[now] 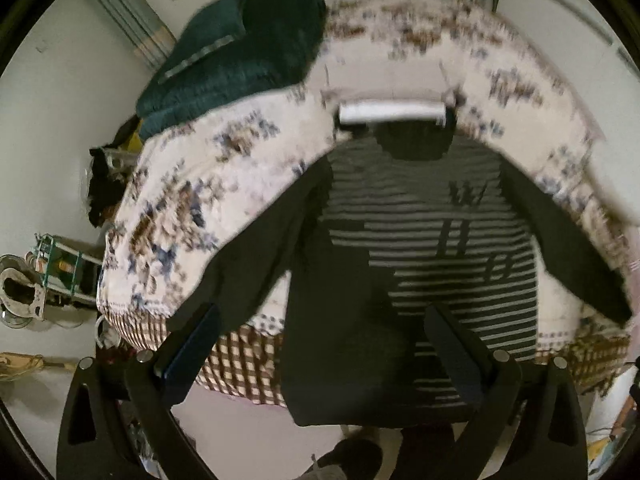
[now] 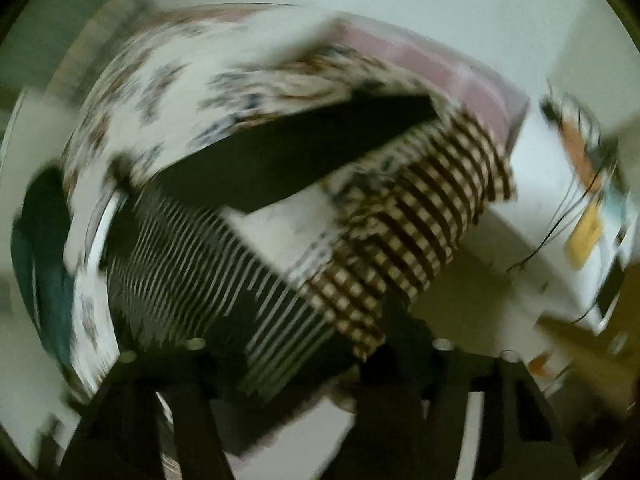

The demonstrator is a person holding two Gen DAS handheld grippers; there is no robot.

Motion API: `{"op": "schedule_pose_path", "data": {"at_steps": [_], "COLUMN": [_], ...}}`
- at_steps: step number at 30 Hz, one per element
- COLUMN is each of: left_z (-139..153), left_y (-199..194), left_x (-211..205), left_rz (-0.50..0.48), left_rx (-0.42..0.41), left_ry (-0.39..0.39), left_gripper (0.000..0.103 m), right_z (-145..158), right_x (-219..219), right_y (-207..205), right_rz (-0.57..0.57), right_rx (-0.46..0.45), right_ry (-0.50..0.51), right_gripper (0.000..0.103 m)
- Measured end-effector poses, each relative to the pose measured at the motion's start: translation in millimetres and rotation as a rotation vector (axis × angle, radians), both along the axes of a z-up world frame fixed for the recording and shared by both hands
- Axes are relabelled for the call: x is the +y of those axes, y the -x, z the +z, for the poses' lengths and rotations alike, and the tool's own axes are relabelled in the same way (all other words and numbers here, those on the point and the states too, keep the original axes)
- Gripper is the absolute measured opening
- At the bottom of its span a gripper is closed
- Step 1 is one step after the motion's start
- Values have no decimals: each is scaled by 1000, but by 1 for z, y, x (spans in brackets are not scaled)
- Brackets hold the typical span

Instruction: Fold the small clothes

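Observation:
A small black-and-white striped shirt (image 1: 432, 240) with black sleeves lies spread face up on a floral bedcover (image 1: 208, 184), collar away from me. Its lower hem hangs over the bed's near edge. My left gripper (image 1: 320, 344) is open, its fingers on either side of the shirt's dark lower left part, not closed on it. The right wrist view is blurred by motion. It shows the striped shirt (image 2: 192, 264) and one black sleeve (image 2: 304, 148). My right gripper (image 2: 316, 360) is at the shirt's hem, and its fingers are too dark and blurred to read.
A dark green folded blanket (image 1: 240, 52) lies at the far left of the bed. A checked skirt (image 1: 240, 360) hangs down the bed's front. Clutter stands on the floor at left (image 1: 44, 276). A white surface with cables and papers (image 2: 576, 216) is at right.

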State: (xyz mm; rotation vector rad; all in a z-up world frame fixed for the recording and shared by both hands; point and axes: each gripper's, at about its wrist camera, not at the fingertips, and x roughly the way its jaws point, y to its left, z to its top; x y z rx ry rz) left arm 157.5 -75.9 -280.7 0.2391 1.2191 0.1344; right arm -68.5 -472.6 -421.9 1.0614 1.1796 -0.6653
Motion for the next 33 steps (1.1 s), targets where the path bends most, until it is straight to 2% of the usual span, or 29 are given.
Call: {"op": "schedule_pose_path", "data": {"at_steps": [4, 8, 13, 16, 17, 18, 19, 20, 25, 28, 30, 33], "left_z": [-60, -130, -191, -217, -225, -231, -235, -238, -237, -234, -232, -228], "left_y": [-22, -46, -69, -81, -85, -88, -91, -94, -100, -102, -103, -104], "left_x": [-22, -43, -58, -61, -61, -60, -58, -57, -33, -17, -4, 22], "left_rz": [30, 63, 91, 100, 100, 99, 100, 101, 106, 113, 129, 161], "left_rx": [42, 113, 152, 160, 159, 158, 161, 159, 120, 103, 95, 76], "left_ry": [-14, -20, -15, -10, -8, -10, -13, -12, 3, 11, 21, 27], "left_gripper": [103, 103, 103, 103, 103, 103, 103, 103, 103, 103, 103, 103], "right_z": [-82, -162, -229, -248, -249, -247, -243, -237, -172, -133, -102, -61], "right_x": [-76, -150, -202, -217, -219, -220, -220, -218, -222, -216, -199, -149], "right_y": [-1, -6, -25, -40, -43, -49, -54, -58, -85, -108, -135, -187], "right_rz": [-164, -344, -457, -499, -509, -511, -502, -490, -400, -327, -249, -101], "right_rx": [-14, -74, -105, -161, -177, -179, -158, -155, -152, -151, -160, -172], "right_ry": [-42, -111, -140, -125, -110, -85, -50, -26, 144, 199, 257, 323], "right_gripper": [63, 63, 63, 63, 56, 33, 16, 11, 10, 10, 10, 10]}}
